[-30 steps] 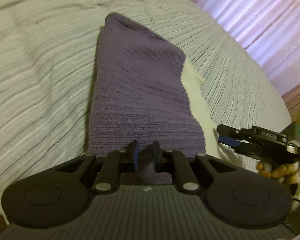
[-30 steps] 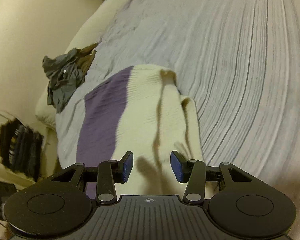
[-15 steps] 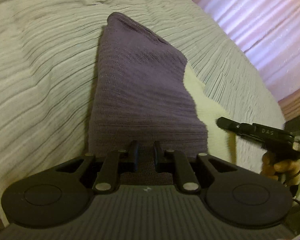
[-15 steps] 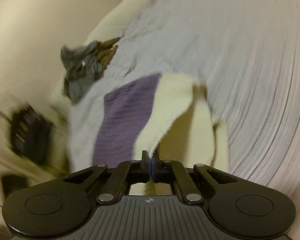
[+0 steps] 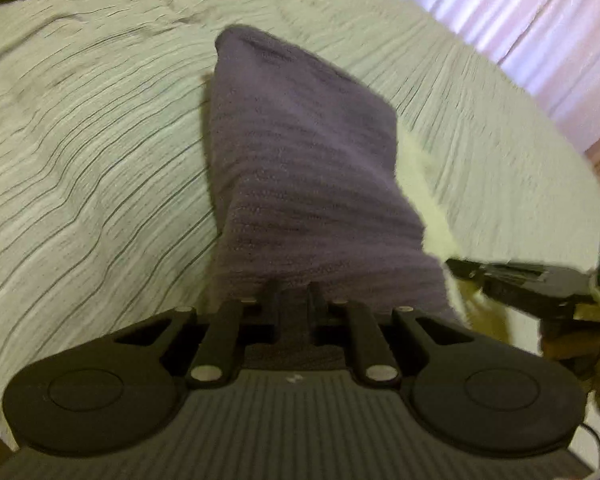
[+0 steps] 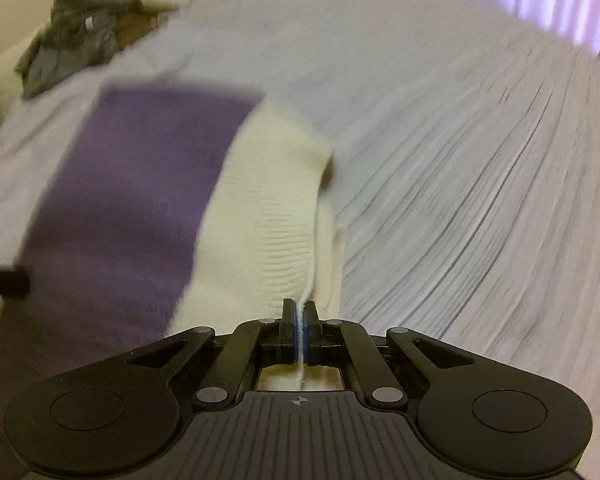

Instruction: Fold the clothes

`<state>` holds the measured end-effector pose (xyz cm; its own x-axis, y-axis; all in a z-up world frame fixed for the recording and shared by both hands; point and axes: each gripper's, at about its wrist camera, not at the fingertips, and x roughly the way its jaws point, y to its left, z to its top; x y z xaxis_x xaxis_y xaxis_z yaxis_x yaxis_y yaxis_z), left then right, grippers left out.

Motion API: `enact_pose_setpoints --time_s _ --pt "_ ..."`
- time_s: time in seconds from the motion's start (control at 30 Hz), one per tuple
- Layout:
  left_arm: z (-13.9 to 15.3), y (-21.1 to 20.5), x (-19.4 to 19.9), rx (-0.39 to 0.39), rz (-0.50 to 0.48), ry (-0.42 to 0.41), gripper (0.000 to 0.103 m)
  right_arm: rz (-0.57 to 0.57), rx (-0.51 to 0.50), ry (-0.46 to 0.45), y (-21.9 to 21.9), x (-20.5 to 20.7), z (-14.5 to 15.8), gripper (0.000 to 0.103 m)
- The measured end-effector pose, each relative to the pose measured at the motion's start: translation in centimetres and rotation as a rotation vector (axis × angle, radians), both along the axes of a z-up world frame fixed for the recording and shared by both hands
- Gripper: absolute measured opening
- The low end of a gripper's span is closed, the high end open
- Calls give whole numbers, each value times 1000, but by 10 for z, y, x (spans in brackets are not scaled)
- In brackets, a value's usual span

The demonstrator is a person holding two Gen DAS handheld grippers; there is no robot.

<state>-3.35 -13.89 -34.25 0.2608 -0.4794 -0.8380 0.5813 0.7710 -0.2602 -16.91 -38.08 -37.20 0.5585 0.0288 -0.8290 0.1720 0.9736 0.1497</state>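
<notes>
While both near corners of the purple-and-cream knit point(image 6: 148, 200) are pinched and lifting off the bed point(image 5: 80, 160), the fold itself is not yet made. Between the jaws of the left gripper point(image 5: 294, 292) sits the thick purple hem, clamped; the right gripper point(image 6: 300, 312) has its pads pressed tight on a thin cream edge. Beyond both sets of jaws the knit slopes down to rest on the striped cover. Carrying these corners over to the far edge remains — and a crumpled grey garment point(image 6: 72, 40), well beyond, waits untouched.
</notes>
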Motion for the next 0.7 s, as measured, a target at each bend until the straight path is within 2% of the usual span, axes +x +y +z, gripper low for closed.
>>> enact_pose_setpoints --time_s 0.07,0.13,0.23,0.33,0.4,0.47,0.5,0.57,0.7 --pt "-1 -3 -3 23 -22 -22 10 5 -38 -12 5 4 6 1" --pt "2 -2 -5 24 -21 -16 10 -47 -35 -4 0 1 16 1" --pt "11 2 -8 -14 -22 -3 11 -116 -25 -37 5 -8 36 3" --pt "14 3 -17 -36 -51 -5 11 -67 37 -85 18 -31 54 3" --pt "3 -4 -23 -3 -79 13 11 6 53 -53 34 -36 43 3" --pt "-6 -3 -32 29 -101 -6 12 81 68 -19 50 -41 32 4" --pt "-10 -2 -37 45 -111 -16 12 98 38 10 55 -46 21 4" --pt "-12 9 -41 68 -113 14 12 56 13 35 51 -62 16 4" --pt "-11 30 -43 99 -108 97 10 -39 32 140 32 -77 24 4"
